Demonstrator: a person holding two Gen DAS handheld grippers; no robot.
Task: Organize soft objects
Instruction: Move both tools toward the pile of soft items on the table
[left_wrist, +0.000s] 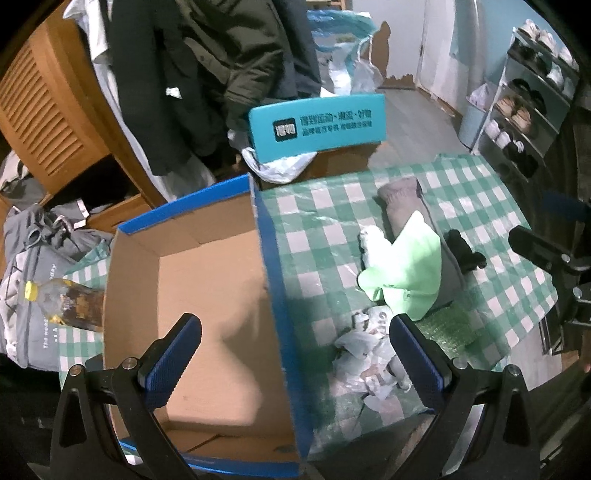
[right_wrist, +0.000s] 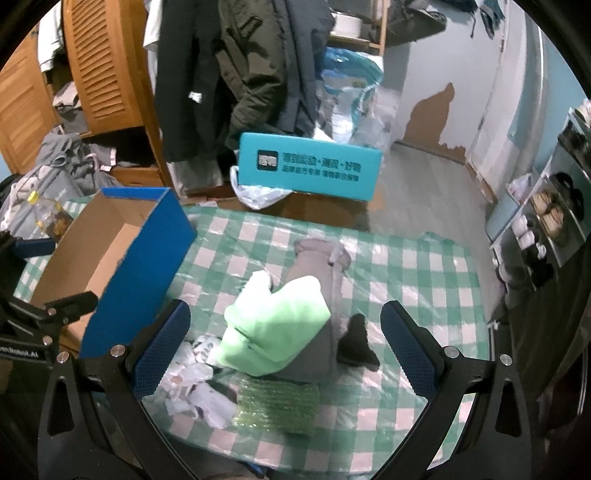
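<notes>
Both sets of fingers spread wide, nothing gripped: left gripper (left_wrist: 295, 354) over the blue box (left_wrist: 207, 295) at the worktop's (right_wrist: 424, 266) left edge, right gripper (right_wrist: 284, 347) above the soft pile mid-worktop, green cloth (right_wrist: 273, 328) topping grey garment (right_wrist: 314, 266).

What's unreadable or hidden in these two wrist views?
- Grey garment: right wrist view, its middle is covered by the light green cloth.
- White crumpled items: left wrist view, partly behind the left tongs; type unclear.
- Cardboard box floor: right wrist view, hidden by its blue wall.
- Bottle label: blurred.
</notes>
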